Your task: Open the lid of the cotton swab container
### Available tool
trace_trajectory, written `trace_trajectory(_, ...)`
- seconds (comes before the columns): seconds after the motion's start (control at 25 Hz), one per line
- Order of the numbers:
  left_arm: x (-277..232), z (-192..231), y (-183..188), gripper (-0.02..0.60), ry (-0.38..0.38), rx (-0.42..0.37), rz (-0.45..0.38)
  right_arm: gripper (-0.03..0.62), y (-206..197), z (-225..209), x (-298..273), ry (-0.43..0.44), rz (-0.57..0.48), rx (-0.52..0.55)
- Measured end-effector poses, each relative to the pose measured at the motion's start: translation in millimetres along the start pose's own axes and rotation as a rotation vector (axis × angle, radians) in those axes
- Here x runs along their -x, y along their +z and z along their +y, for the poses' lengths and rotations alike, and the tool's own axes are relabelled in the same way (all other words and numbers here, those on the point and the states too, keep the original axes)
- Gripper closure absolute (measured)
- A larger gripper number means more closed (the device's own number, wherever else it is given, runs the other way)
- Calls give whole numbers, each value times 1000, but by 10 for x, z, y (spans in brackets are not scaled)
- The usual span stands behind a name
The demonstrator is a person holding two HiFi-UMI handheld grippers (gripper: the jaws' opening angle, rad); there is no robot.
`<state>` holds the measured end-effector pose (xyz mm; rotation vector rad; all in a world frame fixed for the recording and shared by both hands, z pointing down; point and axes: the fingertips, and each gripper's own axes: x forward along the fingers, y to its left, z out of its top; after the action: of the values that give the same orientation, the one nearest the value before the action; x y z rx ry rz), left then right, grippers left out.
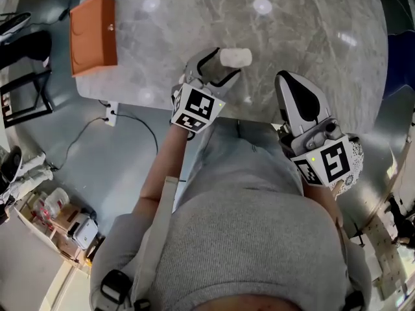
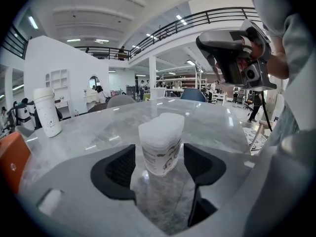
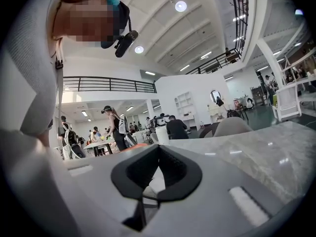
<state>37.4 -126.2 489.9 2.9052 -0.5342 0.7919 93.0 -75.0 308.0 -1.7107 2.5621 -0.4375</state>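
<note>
Frosted lobed container, veined marble

The person wears a grey ribbed knit top with a pale strap over the left shoulder. The left tongs and right tongs are grey-white with black ribbed pads, and each bears a black-and-white marker cube.

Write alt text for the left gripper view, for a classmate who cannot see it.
A white cotton swab container, lid on, stands upright on a grey marble table between the open jaws of the left gripper, touching neither pad. A white tumbler and an orange box sit at left; the right gripper hovers upper right.
</note>
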Motion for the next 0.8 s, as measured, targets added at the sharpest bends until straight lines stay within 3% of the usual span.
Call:
trace_trajectory(0.44,-119,18,24,264,-61,-67,32,594,15,-35,12,-21,-3,-7)
trace_trajectory(0.8,-238,-73,21,249,-163,-141,78,595,56,-75,-5,-24,-3,3)
